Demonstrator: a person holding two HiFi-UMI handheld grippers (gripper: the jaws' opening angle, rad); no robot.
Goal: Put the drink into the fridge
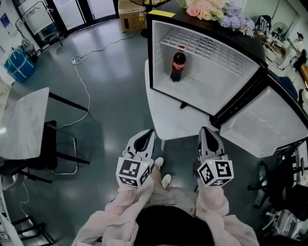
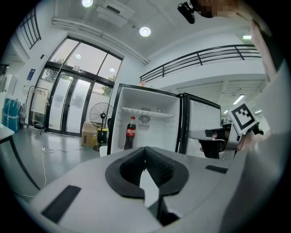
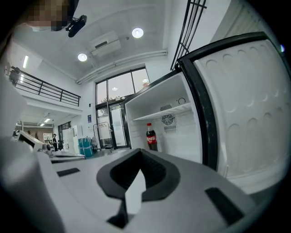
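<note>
Glossy grey floor [image 1: 110, 67] across an open hall; at far left, marble-topped table [image 1: 21, 125] with black chair [image 1: 50, 144] just beside it; white cable [image 1: 83, 86] trailing over the floor toward the centre; cardboard box [image 1: 131, 17] at the top edge, near the fridge's left corner.

Left gripper [image 1: 146, 134]: low before the body, pointing toward the fridge; jaws closed, pads meeting at the tips; nothing between them.

Drink [image 1: 178, 65]: cola bottle with red cap and red label; upright inside the fridge [image 1: 226, 77], near its left wall, below the white shelf; well apart from both grippers.

Fridge: black casing, white lining; standing open on a white side table [image 1: 168, 120].

Right gripper [image 1: 208, 133]: level with the left one, near the lower edge of the open cabinet; jaws fully closed; empty.

Flowers [image 1: 216, 10] in pink and lilac on the fridge top; door [image 1: 262, 122] swung wide to the right, white liner facing the camera.
</note>
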